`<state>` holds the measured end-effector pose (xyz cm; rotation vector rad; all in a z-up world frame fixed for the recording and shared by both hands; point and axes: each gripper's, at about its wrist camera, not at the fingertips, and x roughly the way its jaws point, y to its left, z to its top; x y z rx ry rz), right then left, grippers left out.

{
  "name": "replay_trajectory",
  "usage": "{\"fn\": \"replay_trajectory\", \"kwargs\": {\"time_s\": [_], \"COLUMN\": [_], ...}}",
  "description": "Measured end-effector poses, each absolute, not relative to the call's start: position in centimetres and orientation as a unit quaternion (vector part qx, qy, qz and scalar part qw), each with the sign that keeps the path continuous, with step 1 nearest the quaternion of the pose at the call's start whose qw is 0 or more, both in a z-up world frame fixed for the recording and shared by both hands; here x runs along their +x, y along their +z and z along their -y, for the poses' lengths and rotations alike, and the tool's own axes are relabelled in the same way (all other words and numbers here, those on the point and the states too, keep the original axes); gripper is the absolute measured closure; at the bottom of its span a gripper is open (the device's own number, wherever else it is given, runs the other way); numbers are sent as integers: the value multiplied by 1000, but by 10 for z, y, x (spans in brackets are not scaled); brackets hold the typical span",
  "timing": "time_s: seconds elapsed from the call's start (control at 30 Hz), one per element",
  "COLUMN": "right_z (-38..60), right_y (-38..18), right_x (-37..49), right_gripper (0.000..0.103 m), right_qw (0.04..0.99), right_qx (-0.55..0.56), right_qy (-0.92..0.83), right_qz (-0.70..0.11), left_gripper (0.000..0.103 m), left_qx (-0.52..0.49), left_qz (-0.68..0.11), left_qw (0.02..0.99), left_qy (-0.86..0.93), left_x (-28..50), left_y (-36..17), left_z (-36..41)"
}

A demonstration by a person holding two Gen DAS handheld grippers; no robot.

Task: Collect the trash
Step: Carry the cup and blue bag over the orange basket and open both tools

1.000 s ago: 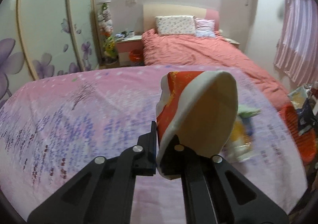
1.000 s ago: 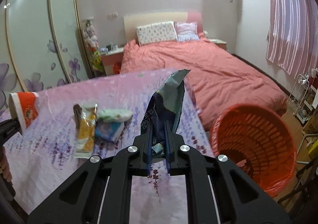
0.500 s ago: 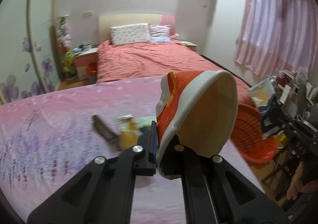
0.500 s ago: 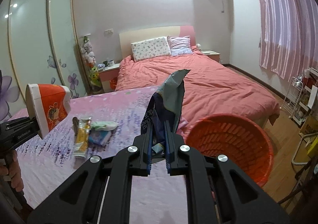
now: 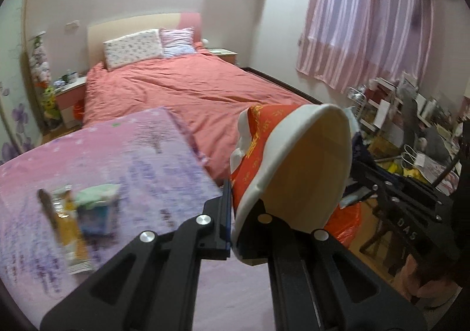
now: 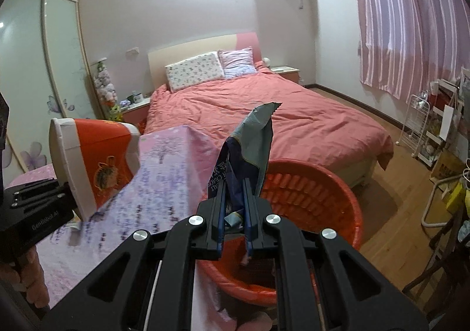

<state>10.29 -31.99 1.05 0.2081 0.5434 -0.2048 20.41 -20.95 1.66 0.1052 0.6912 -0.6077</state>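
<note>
Since a second ago both my hands have swung right, so the round red basket (image 6: 308, 184) with its holey plastic wall now sits right under my right tongs (image 6: 234, 216). Those tongs pinch a crinkly blue wrapper (image 6: 249, 148) that sticks up over the basket. My left tongs (image 5: 233, 225) tilt down over the purple flowery table (image 5: 132, 154), clamped on the rim of a smooth red-and-white paper cup (image 5: 293, 163) lying on its side.
</note>
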Motion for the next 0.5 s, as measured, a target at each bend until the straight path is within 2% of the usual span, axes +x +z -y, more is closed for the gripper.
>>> {"fn": "replay_trajectory", "kwargs": {"time_s": [0.3, 0.37, 0.43, 0.5], "right_z": [359, 367, 376, 382], "right_y": [-14, -23, -31, -37], "right_x": [118, 124, 127, 129], "right_gripper": [92, 91, 90, 86], "right_qw": [942, 936, 931, 926], "right_qx": [132, 140, 149, 159], "right_qy": [-108, -109, -114, -116], "right_qz": [-290, -304, -314, -323], "left_gripper": [97, 90, 75, 70], "left_qx": [68, 81, 90, 95], "left_qz": [-366, -378, -388, -395], "left_qw": [873, 868, 864, 862], "left_qy": [-315, -312, -307, -303], "left_x": [228, 235, 240, 243], "left_y": [-19, -32, -44, -51], "left_z": [280, 292, 299, 300]}}
